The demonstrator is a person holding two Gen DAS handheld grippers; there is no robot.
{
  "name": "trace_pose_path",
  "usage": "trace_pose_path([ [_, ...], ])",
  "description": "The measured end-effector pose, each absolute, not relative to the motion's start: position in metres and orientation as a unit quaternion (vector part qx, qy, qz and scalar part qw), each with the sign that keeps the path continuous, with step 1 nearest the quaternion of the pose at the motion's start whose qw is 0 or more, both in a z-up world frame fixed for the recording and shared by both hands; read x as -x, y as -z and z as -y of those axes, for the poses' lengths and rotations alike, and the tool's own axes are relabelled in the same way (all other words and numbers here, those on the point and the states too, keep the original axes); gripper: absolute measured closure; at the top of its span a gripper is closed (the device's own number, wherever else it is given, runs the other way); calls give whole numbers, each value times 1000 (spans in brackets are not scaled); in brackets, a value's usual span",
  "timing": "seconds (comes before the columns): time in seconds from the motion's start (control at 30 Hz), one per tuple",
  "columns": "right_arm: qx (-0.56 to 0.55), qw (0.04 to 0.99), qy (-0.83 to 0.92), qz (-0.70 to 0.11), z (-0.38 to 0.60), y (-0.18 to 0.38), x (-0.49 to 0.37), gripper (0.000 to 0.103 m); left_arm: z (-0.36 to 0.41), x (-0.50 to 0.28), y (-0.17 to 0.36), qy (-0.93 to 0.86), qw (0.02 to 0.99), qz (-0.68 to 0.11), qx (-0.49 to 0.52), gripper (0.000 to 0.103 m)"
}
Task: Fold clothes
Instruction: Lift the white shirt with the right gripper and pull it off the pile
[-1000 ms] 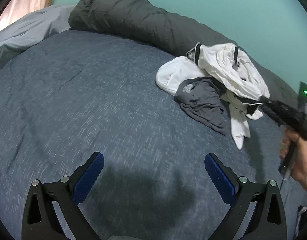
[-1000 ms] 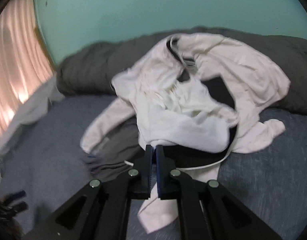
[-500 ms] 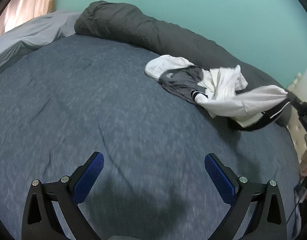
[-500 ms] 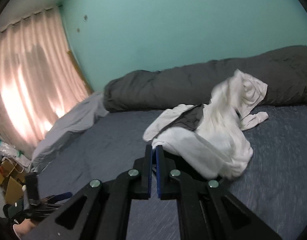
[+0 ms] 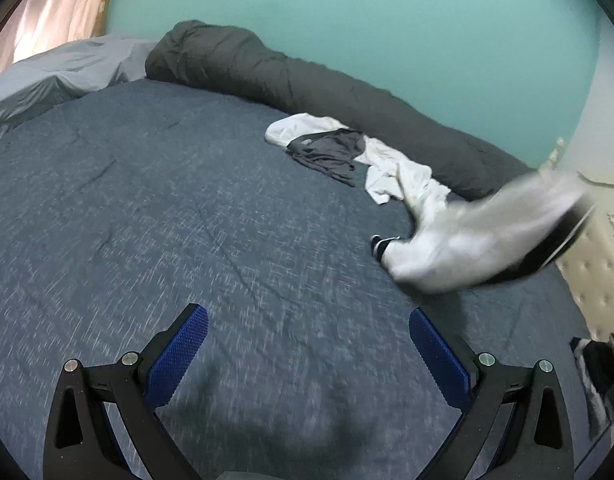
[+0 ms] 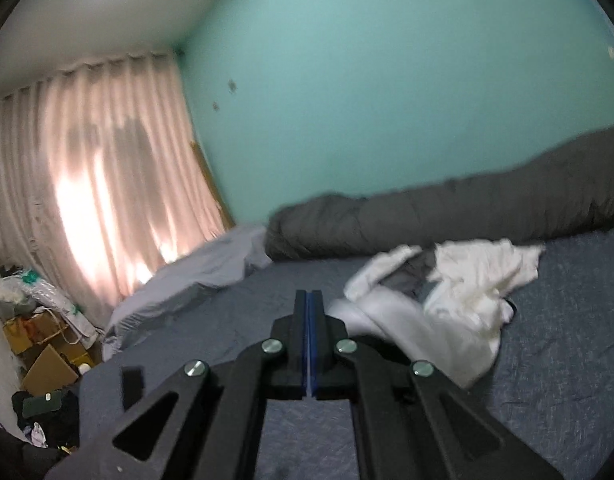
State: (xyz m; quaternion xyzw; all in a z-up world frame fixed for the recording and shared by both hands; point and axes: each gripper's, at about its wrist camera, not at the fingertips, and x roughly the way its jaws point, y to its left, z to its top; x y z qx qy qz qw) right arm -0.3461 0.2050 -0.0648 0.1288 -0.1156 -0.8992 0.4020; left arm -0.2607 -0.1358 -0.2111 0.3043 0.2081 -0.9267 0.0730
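Jaws of the left gripper [image 5: 307,350] gape wide over bare bed [image 5: 187,200]; the right gripper [image 6: 308,344] is clamped on a white garment [image 6: 459,320] (blurred), trailing ahead-right of it toward the clothes pile [image 5: 335,148].

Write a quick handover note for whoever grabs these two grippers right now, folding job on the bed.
Left gripper: open, empty, low over the blue bedspread.
Right gripper: shut on the white garment, which stretches from the clothes pile by the grey duvet roll.
Done: nothing folded.
Left: pull the garment clear, spread it flat, fold it, then the grey and other white pieces.
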Motion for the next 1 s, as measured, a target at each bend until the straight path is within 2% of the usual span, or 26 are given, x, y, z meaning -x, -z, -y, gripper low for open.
trace_pose_path([
  [0.07,-118,400,903,105,-204,54,318,103,131,244,202,932,72,-201,-295,0],
  [0.13,-157,368,912,87,-201,56,305,103,127,224,192,934,79,-193,-290,0],
  [0.33,-289,268,914,95,-213,100,312,99,132,184,188,922,90,-213,-311,0],
  [0.4,-322,236,912,89,-213,121,322,82,133,180,190,919,91,-212,-319,0],
  [0.43,-336,225,910,87,-212,132,327,63,133,180,192,918,92,-210,-323,0],
  [0.47,-345,220,908,86,-211,142,332,54,133,180,195,918,91,-210,-324,0],
  [0.6,-383,203,898,81,-203,181,354,51,134,183,206,918,88,-208,-328,0],
  [0.67,-405,193,890,78,-198,204,365,43,134,185,213,917,85,-209,-330,0],
  [0.8,-425,193,882,58,-185,237,374,38,133,188,225,914,77,-215,-336,0],
  [0.87,-436,193,877,52,-177,249,381,31,135,186,229,912,78,-222,-336,0],
  [1.0,-457,194,867,42,-160,274,395,31,134,188,235,911,75,-219,-341,0],
])
